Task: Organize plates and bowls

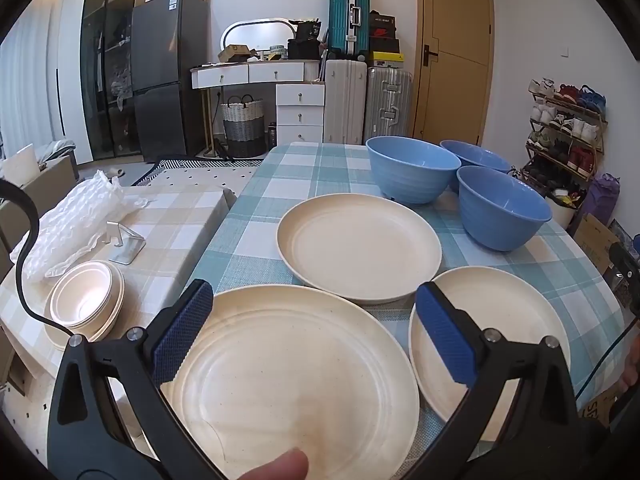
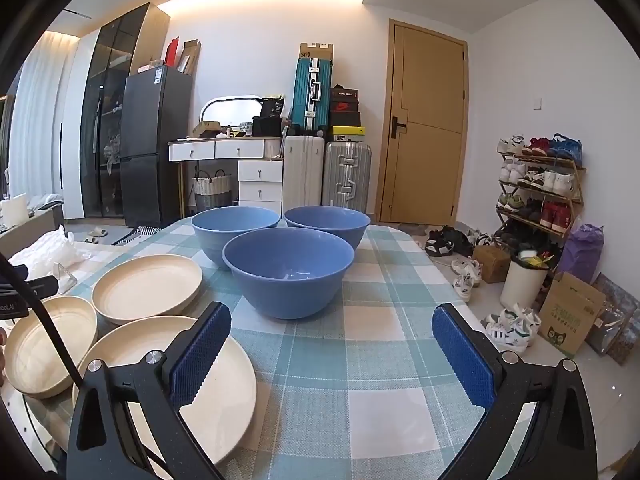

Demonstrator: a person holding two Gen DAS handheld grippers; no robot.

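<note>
Three cream plates lie on the checked tablecloth: a near one (image 1: 288,376), a far one (image 1: 356,246) and a right one (image 1: 496,336). Behind them stand three blue bowls, with the closest (image 1: 502,210) at the right. My left gripper (image 1: 314,334) is open above the near plate, touching nothing. In the right wrist view the closest bowl (image 2: 288,272) is straight ahead and the plates (image 2: 148,284) lie to the left. My right gripper (image 2: 332,354) hangs open over bare cloth.
A lower side table at the left holds stacked cream bowls (image 1: 86,304), a metal stand (image 1: 126,240) and bubble wrap (image 1: 76,216). A fingertip (image 1: 280,466) shows at the bottom edge. The table's right edge (image 2: 436,276) drops to a floor with shoes and boxes.
</note>
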